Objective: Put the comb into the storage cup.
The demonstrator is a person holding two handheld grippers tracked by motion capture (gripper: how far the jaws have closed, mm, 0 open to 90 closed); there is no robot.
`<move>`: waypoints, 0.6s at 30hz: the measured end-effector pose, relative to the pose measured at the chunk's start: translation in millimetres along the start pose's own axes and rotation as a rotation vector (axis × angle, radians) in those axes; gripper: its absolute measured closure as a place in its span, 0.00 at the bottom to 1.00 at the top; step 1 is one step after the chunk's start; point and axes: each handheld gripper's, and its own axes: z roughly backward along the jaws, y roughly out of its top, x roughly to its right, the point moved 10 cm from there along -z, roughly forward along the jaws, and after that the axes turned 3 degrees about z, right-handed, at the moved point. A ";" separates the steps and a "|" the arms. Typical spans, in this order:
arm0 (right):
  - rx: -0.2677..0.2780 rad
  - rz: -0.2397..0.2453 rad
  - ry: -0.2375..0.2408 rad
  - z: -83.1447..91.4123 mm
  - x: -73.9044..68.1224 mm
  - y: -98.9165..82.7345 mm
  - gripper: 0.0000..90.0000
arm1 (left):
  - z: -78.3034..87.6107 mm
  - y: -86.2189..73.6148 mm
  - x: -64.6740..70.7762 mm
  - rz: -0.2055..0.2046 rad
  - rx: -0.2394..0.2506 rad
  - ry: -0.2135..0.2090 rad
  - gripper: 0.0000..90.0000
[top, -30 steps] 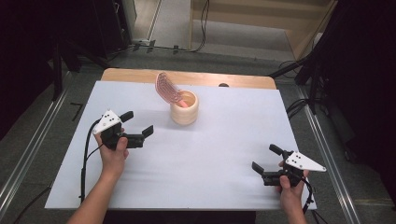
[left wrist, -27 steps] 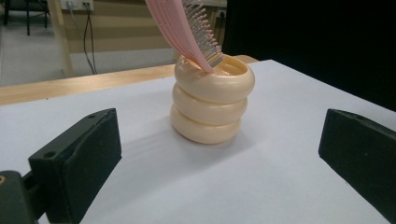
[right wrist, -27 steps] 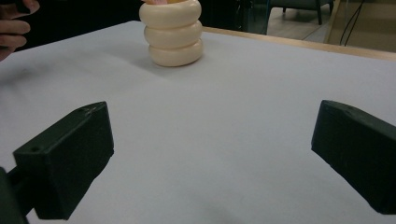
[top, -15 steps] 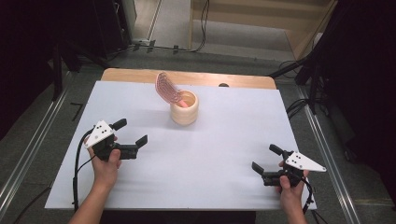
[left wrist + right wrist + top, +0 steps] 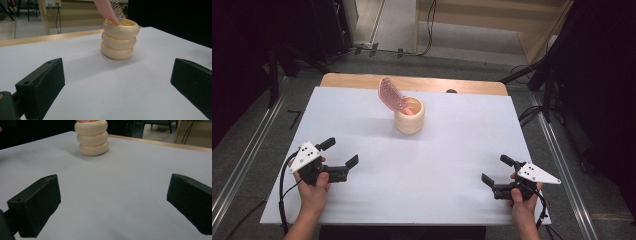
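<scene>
Over the last second the left gripper has drawn back from the middle of the table toward the person's near-left corner, while the right gripper has kept its place at the near right. The left gripper now sits low over the white tabletop, held in the person's left hand, its jaws spread wide with nothing between them; its grey three-cornered plate lies on top and a black cable loops down past the table's edge. In the left gripper view the two black jaws stand far apart at the bottom corners, bare table between them, aimed at the holder. The right gripper is gripped by the right hand near the front right edge, its jaws likewise wide apart and empty, and in the right gripper view they frame open table with the holder far off at upper left.

Well apart from both grippers, toward the far side of the table, stands a cream ribbed holder, shaped like three stacked rings. A pink hairbrush stands in it, handle down, its head leaning out over the rim to the left; the left gripper view shows its bristles. No brand, label or writing can be read on any of these things. Behind the white top a strip of wooden table edge shows.
</scene>
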 end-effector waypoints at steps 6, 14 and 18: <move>-0.003 -0.003 0.000 -0.2 -1.0 -0.3 0.00 | 12.6 -6.1 -9.5 0.013 0.003 0.020 0.00; -0.003 0.000 -0.001 -0.5 -0.7 -0.4 0.00 | 27.8 -14.5 -18.7 0.014 -0.005 0.046 0.00; -0.004 -0.001 -0.001 -0.6 -0.8 -0.6 0.00 | 34.0 -18.7 -21.7 0.007 -0.013 0.058 0.00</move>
